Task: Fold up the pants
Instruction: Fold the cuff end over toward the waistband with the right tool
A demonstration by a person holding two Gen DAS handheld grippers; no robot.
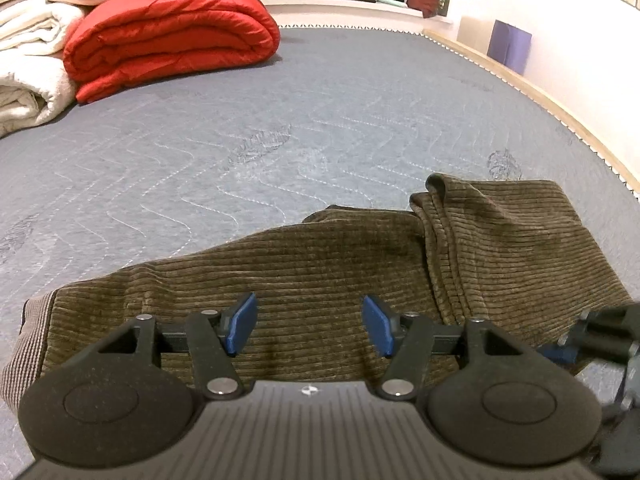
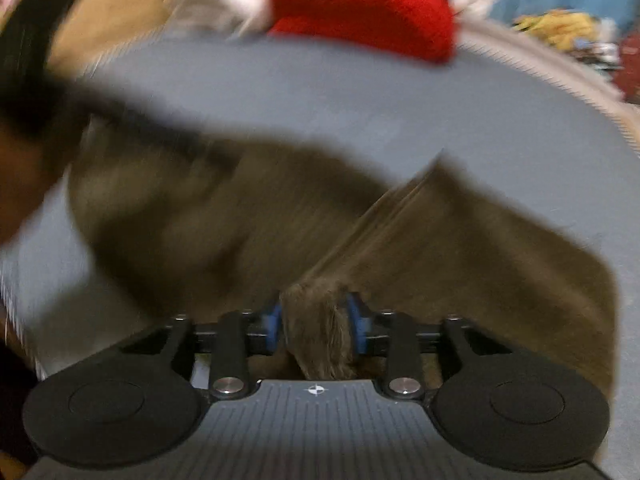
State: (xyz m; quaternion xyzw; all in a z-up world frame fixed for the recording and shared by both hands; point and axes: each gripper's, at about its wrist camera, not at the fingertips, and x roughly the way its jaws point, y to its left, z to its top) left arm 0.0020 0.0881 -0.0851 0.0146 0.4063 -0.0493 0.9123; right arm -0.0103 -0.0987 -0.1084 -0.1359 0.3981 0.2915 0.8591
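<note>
left gripper (image 1: 310,326) jaws apart over brown corduroy pants (image 1: 328,276) | pants on grey mattress (image 1: 280,120) | red quilt (image 1: 172,36) behind
</note>
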